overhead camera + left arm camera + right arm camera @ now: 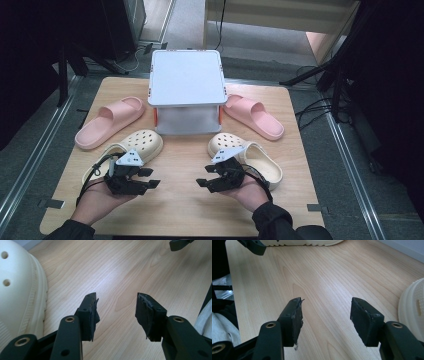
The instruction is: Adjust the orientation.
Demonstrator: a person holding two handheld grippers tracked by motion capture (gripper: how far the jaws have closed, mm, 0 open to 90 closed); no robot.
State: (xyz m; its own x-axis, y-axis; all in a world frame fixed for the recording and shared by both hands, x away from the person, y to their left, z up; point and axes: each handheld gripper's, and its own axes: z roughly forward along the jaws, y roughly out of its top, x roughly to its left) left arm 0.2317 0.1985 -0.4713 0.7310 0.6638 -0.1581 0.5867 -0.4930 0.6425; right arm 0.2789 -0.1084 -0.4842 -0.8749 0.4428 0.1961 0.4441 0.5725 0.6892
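Two cream clogs lie on the wooden table (180,210), one at the left (137,144) and one at the right (256,161). My left gripper (151,178) is held in front of the left clog, jaws open and pointing right, with nothing between them. My right gripper (204,175) faces it from beside the right clog, also open and empty. In the left gripper view the gripper (117,302) hovers over bare wood, with the left clog (17,290) close at the left edge. In the right gripper view the gripper (327,305) is over bare wood, with the right clog (412,310) at the right edge.
A white lidded box (186,90) stands at the back middle of the table. A pink slide (107,122) lies to its left and another pink slide (252,116) to its right. Bare wood stretches between the two grippers and along the front edge.
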